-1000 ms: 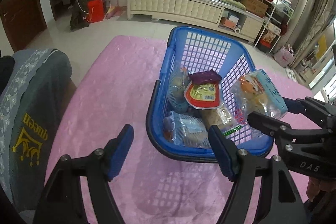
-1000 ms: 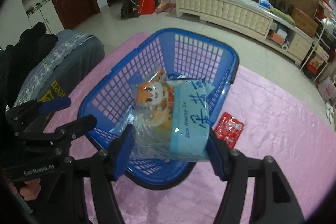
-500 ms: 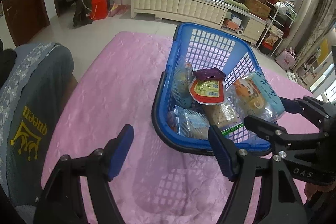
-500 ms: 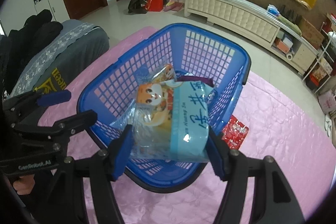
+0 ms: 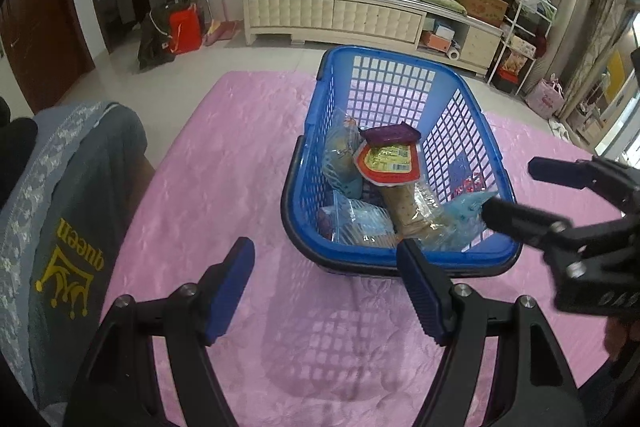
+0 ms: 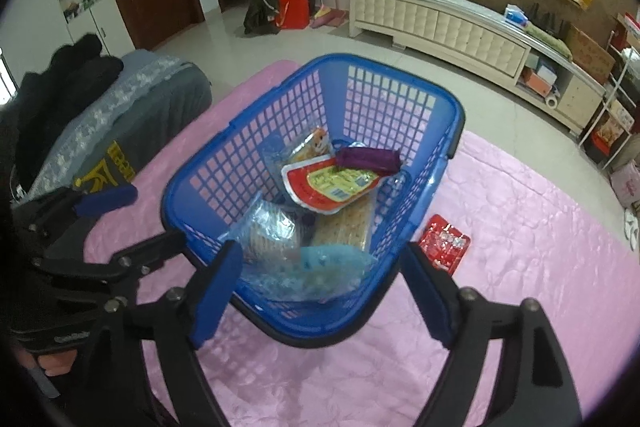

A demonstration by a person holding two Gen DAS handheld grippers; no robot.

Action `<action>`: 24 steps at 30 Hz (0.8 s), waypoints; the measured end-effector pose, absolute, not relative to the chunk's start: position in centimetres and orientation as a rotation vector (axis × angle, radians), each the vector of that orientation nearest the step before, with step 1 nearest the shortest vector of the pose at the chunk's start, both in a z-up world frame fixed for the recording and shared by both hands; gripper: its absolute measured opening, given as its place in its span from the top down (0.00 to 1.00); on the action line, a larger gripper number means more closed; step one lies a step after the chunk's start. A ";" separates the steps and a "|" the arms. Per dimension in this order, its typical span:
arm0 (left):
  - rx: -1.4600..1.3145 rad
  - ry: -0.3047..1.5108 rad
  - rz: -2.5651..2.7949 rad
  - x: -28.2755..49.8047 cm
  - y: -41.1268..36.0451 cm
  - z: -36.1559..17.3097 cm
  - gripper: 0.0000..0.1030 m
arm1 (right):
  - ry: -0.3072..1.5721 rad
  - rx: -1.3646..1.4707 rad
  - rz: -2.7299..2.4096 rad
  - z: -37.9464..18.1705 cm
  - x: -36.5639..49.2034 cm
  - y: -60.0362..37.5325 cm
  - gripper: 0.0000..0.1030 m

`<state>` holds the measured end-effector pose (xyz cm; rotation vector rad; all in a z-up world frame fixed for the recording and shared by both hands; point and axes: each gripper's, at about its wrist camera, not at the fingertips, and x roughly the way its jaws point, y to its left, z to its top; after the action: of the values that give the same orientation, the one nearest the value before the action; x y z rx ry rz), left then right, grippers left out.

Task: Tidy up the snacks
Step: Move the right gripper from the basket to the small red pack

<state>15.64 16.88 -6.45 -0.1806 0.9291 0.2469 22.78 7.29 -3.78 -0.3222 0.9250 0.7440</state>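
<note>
Snack bag dropped into blue basket [image 6: 416, 95] as hand-held grippers stand released

From left: the left hand-held gripper [image 5: 324, 291] hovers empty over the pink surface [image 5: 224, 163]; the right hand-held gripper [image 6: 320, 291], jaws just opened, has let the light-blue snack bag [image 6: 316, 267] settle at the basket's near end. A clean straight-up withdrawal looks wise; a red packet [image 6: 444, 247] waits just beside the basket.

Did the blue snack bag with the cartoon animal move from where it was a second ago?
Yes. The blue snack bag dropped from between the right hand-held gripper's fingers, which have just been opening, down into the blue basket, at its near end.
</note>
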 end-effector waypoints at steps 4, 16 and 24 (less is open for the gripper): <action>-0.199 0.903 0.226 15.3 16.6 -5.7 0.30 | 0.916 -0.285 0.724 -2.8 22.6 5.7 0.18; -0.135 0.842 0.123 16.9 12.9 -1.5 0.31 | 0.853 -0.219 0.662 1.0 22.4 1.5 0.18; -0.073 0.896 0.058 21.5 11.6 -0.9 0.30 | 0.940 -0.130 0.597 0.9 25.5 -0.6 0.18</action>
<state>21.47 11.59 -0.94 -0.0729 0.8957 0.0580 25.46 -0.57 0.91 -0.1300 0.9398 0.5970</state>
